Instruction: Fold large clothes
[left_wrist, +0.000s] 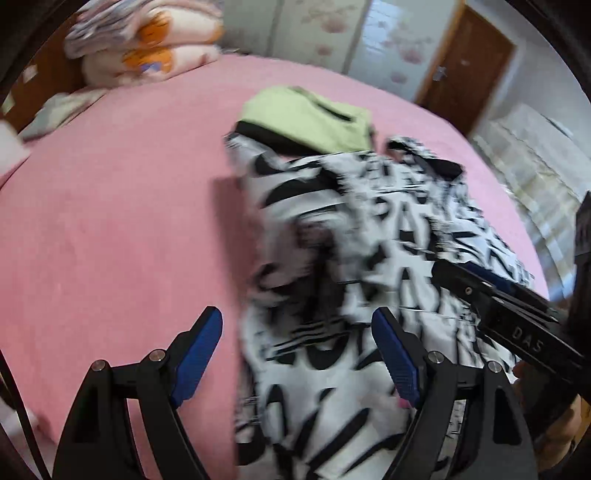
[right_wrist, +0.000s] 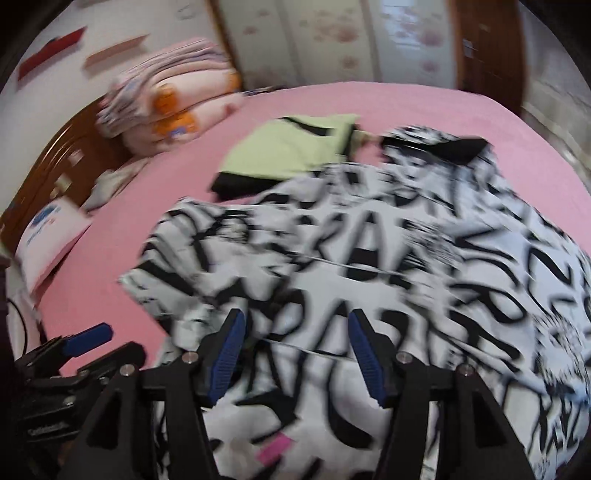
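The left gripper (left_wrist: 295, 354) stands wide with nothing between its blue pads, one finger over bare sheet and the other over cloth. The right gripper (right_wrist: 295, 354) is also parted and empty, hovering above the black-and-white printed garment (right_wrist: 369, 266); no pad presses on fabric.

That garment lies loose and rumpled across the middle of the pink bed (left_wrist: 110, 240), reaching toward its near edge, with layers overlapping unevenly and a black cuff or hem turned up at the far side. By my reading it is only partly folded, if at all: flattening and the real folds remain.

A green garment (right_wrist: 291, 147) with black trim sits folded beyond it, its near edge under the printed cloth. Stacked quilts (right_wrist: 173, 99) occupy the far left corner, well clear.
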